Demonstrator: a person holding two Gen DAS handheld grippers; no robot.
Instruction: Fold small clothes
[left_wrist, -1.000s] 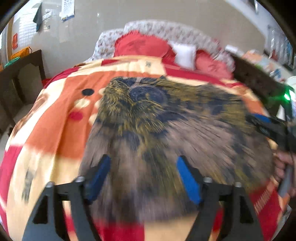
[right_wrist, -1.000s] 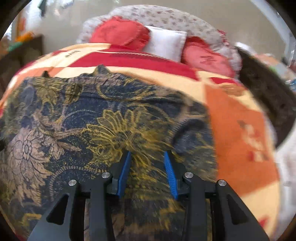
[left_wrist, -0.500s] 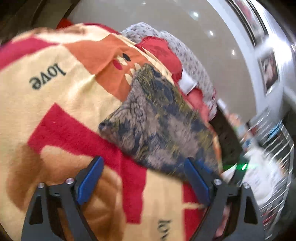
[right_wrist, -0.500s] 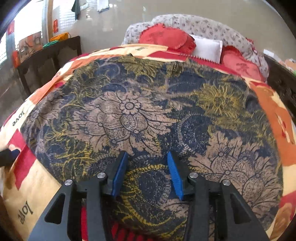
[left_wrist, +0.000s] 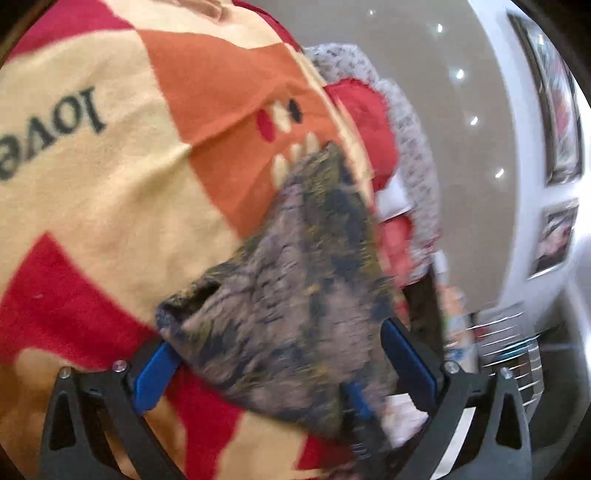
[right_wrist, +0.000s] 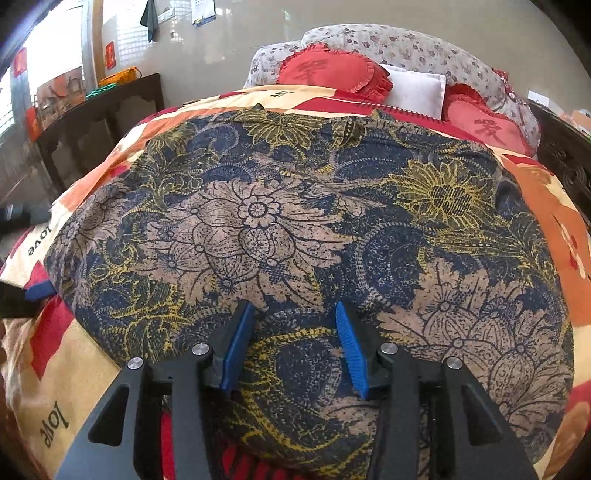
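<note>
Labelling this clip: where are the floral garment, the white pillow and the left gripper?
floral garment (right_wrist: 258, 221), right wrist view, large tan flower print.
white pillow (right_wrist: 417, 90), right wrist view, middle of its face.
left gripper (left_wrist: 284, 365), left wrist view, midway between fingertips.

Left gripper (left_wrist: 282, 363) rolled sideways, jaws spread wide. Right gripper (right_wrist: 293, 345) level, pointing forward, jaws partly apart.

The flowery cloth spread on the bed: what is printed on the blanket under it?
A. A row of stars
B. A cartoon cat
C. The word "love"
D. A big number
C. In the right wrist view, the blanket beneath the flowery cloth carries the word "love" in dark letters, seen left of the cloth and again near the pillows; the left wrist view shows the same word.
</note>
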